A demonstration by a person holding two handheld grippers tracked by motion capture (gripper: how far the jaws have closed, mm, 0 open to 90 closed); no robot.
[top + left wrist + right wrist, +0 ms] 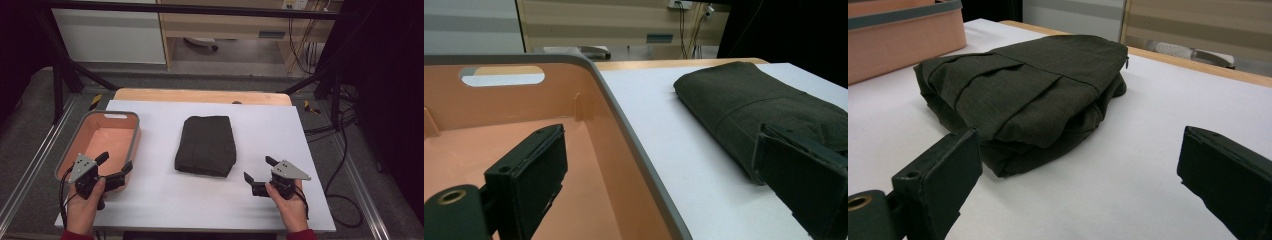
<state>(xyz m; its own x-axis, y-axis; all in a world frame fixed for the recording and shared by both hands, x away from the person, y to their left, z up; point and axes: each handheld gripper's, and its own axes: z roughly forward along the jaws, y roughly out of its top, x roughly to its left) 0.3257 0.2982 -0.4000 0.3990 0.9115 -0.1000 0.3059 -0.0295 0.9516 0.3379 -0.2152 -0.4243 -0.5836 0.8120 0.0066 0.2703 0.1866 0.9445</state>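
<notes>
A folded dark olive garment (206,145) lies in the middle of the white table sheet (165,195). It also appears in the left gripper view (754,110) and in the right gripper view (1033,90). A salmon bin with a grey rim (134,131) stands at the left, empty inside (589,200). My left gripper (114,165) is open over the bin's near right corner, one jaw inside the bin and one outside. To the right of the garment, my right gripper (259,168) is open near the table's front, apart from the cloth, with nothing between its jaws.
The bin (903,30) has a handle slot (501,76) in its far wall. A wooden table edge (200,95) runs behind the sheet. Black frame bars and cables (345,130) flank the table. Bare sheet lies in front of the garment.
</notes>
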